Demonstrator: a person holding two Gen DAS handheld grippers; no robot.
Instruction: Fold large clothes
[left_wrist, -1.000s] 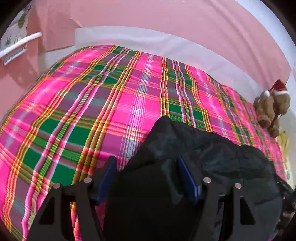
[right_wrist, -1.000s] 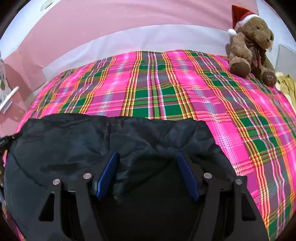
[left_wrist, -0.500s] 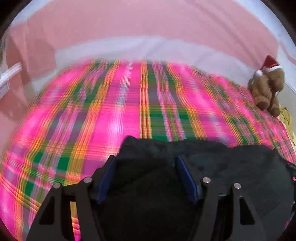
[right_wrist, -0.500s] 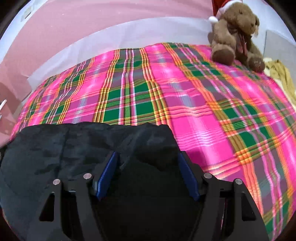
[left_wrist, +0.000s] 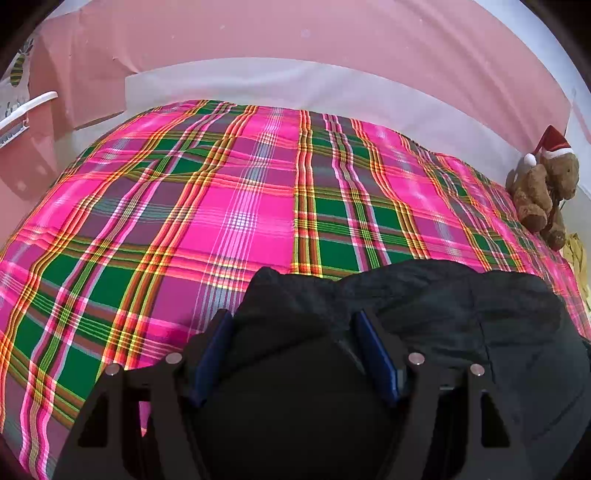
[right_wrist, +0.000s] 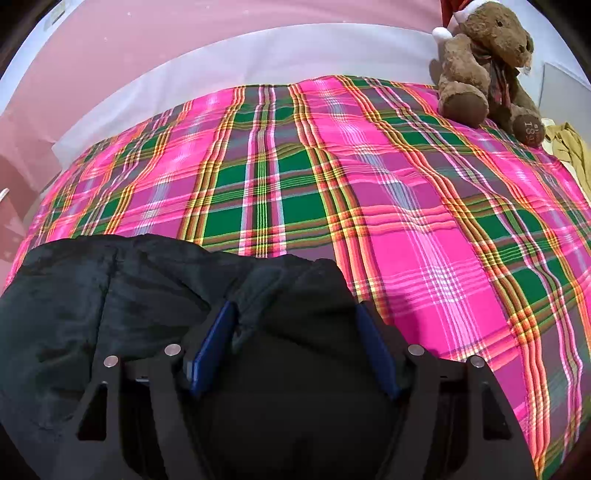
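Observation:
A large black garment (left_wrist: 461, 317) lies at the near edge of a bed with a pink and green plaid cover (left_wrist: 236, 206). In the left wrist view my left gripper (left_wrist: 295, 328) has its blue pads wide apart with the garment's left corner bunched between them. In the right wrist view the same garment (right_wrist: 110, 295) spreads to the left, and my right gripper (right_wrist: 295, 325) has its pads wide apart with the right corner bunched between them. Whether the pads press the cloth is hidden by the folds.
A brown teddy bear with a Santa hat (right_wrist: 487, 66) sits at the bed's far right corner, also seen in the left wrist view (left_wrist: 546, 184). Yellow cloth (right_wrist: 569, 147) lies beside it. A pink wall and white sheet edge (left_wrist: 295, 85) run behind the bed.
Both grippers have drawn back toward the near edge with the garment, which now covers less of the plaid cover. The left view has swung right and steadied after blur.

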